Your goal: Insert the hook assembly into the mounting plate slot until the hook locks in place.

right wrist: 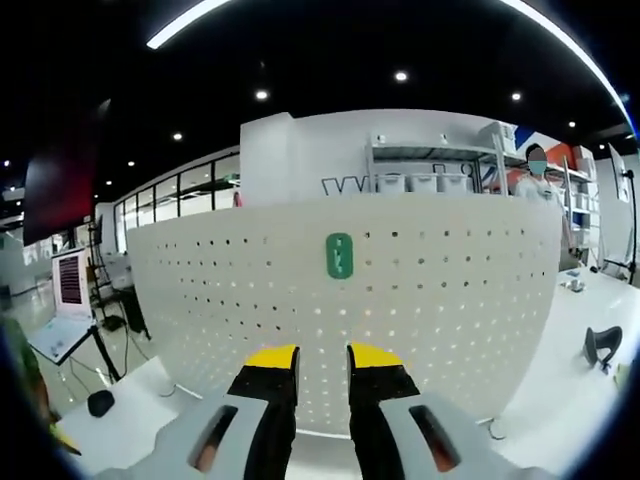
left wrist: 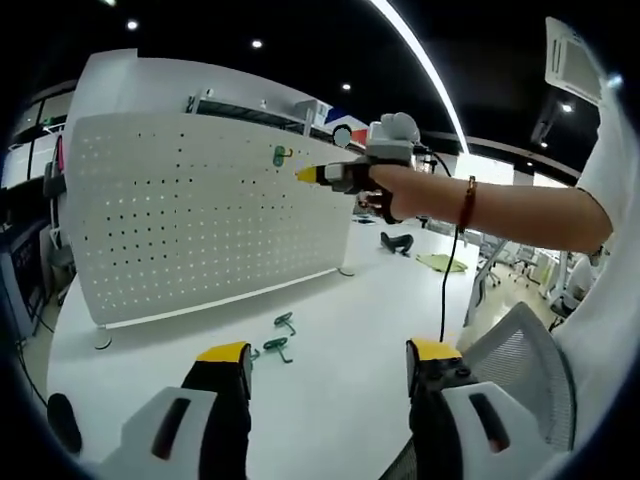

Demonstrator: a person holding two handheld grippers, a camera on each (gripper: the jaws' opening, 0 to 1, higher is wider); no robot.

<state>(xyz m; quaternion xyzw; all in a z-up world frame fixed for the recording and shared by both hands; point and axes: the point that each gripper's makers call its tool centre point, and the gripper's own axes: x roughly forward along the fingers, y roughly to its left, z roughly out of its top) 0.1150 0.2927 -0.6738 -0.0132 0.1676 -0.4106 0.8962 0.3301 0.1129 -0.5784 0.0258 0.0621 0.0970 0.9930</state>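
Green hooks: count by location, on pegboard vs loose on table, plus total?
On the pegboard: 1, the mounted green hook
Loose on the table: 2, far hook and near hook
Total: 3

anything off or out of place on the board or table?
Nothing stands out. One green hook sits upright on the pegboard; two more green hooks lie loose on the white table in front of it. No damage visible.
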